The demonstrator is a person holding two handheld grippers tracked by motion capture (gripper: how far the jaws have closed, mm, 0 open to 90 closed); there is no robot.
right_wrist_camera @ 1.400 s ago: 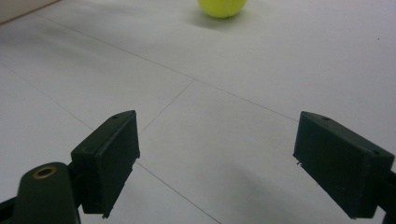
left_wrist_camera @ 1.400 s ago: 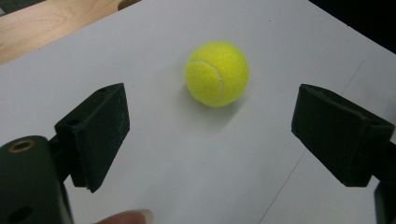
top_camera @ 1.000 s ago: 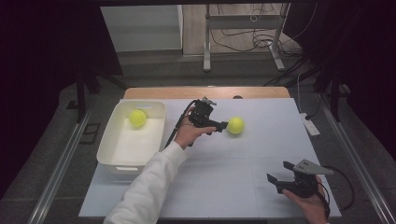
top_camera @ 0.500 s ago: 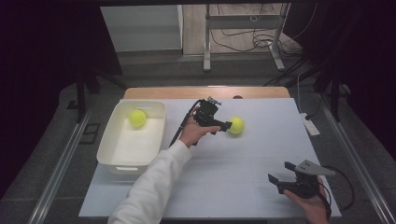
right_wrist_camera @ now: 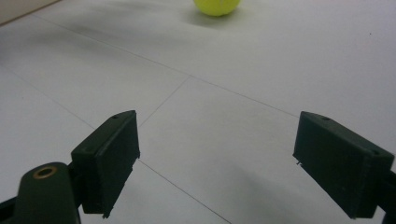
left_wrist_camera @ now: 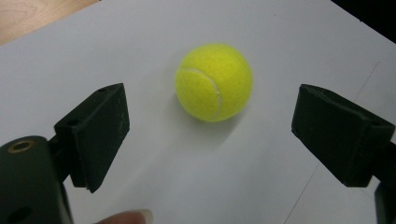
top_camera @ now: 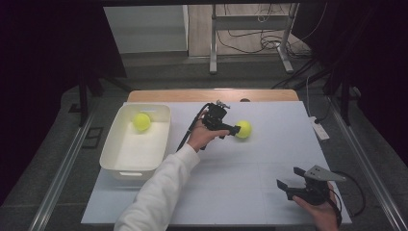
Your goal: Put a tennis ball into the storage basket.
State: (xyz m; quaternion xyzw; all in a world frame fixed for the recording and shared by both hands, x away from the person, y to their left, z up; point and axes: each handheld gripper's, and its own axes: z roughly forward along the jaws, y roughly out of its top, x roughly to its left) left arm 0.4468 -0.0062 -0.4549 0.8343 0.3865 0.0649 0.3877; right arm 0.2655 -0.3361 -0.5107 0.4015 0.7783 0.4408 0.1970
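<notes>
— Where does the high view sit?
— Above the near edge, looking forward and down over the whole table [top_camera: 231, 192].
— And the gripper views?
— Both ride low and close, looking along their jaws; all three share the tennis ball [top_camera: 243, 129] [left_wrist_camera: 214, 82] [right_wrist_camera: 216, 6].

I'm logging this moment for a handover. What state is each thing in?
Left gripper: open, jaws apart, just short of the ball.
Right gripper: open, nothing between its jaws.
Tennis ball on the table: loose on the white surface, not gripped.
Tennis ball in the bin: resting inside, at the far end.
White bin: upright, holding one ball.
</notes>
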